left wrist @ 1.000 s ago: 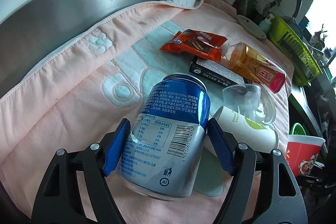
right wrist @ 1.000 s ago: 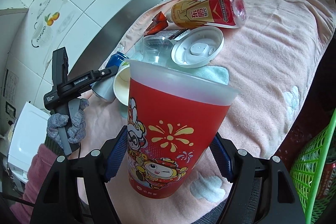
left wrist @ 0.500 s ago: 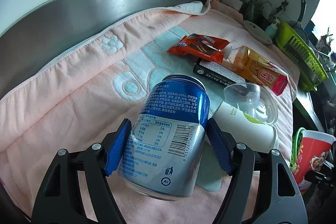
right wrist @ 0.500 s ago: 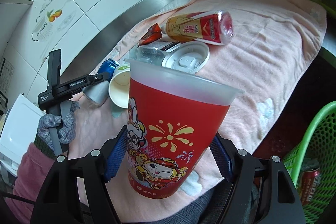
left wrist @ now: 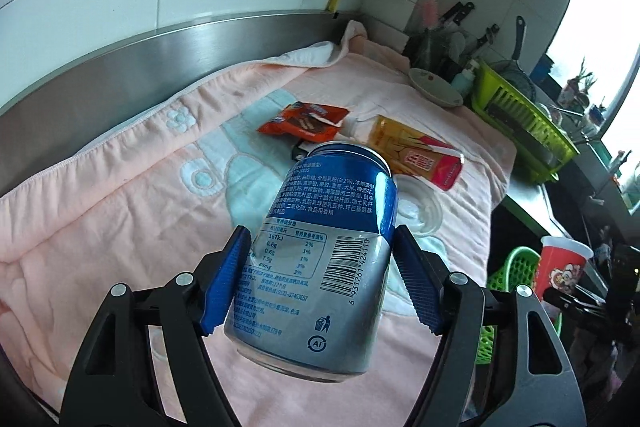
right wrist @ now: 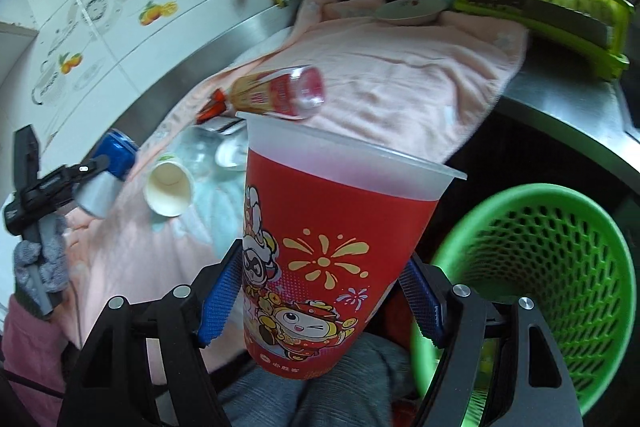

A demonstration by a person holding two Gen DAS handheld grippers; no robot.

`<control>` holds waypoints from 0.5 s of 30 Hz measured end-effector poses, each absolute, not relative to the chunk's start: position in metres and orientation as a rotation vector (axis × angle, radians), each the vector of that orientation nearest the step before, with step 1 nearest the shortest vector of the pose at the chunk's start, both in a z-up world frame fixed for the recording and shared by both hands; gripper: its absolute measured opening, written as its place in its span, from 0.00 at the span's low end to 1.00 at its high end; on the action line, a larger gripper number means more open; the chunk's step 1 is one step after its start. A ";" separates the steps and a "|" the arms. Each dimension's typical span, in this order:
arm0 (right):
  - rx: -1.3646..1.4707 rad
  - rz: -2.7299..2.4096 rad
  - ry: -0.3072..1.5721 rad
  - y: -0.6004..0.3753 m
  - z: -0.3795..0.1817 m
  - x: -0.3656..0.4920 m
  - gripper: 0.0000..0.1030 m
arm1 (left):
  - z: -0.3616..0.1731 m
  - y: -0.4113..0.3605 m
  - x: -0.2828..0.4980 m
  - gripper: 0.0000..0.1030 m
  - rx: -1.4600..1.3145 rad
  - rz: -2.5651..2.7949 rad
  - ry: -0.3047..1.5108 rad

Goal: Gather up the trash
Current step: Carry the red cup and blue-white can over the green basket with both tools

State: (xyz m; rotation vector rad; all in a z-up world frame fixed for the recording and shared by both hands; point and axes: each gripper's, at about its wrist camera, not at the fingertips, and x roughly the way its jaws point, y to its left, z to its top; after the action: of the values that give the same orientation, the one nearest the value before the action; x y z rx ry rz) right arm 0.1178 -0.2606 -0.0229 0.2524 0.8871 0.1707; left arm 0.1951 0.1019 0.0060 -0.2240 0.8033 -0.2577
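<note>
Above the pink towel (left wrist: 120,211) that covers the counter, the left gripper (left wrist: 320,283) clamps a blue and silver drink can (left wrist: 320,247) across its lower body, both pads flat against the metal, the can clear of the cloth. It looks empty and light, thin-walled enough to dent under a hard squeeze, and smooth, so this hold across the middle of the cylinder seems the safest. The right gripper (right wrist: 320,301) pinches a red plastic cup (right wrist: 332,251) near its base, beside the green mesh basket (right wrist: 560,227) (a can seems to lie in it already). The cup tapers and flexes, so it could slip downward; a hold higher up, under the rim, would be firmer. A bottle (right wrist: 280,95), a paper cup (right wrist: 168,193) and a wrapper (left wrist: 304,123) lie on the towel.
</note>
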 end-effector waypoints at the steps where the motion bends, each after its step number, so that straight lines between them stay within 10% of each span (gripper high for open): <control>1: 0.246 0.145 0.887 -0.269 -0.024 0.116 0.70 | 0.009 0.095 0.192 0.69 -0.226 -0.277 0.797; 15: 0.171 -0.122 0.972 -0.358 -0.059 0.079 0.70 | 0.017 -0.056 0.168 0.69 -0.166 -0.560 0.803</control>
State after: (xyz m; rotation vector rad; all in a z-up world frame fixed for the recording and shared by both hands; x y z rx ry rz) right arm 0.0787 -0.3580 -0.0592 0.1710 0.9715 -0.1216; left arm 0.1677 -0.0561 0.0174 -0.1663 0.8025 -0.5599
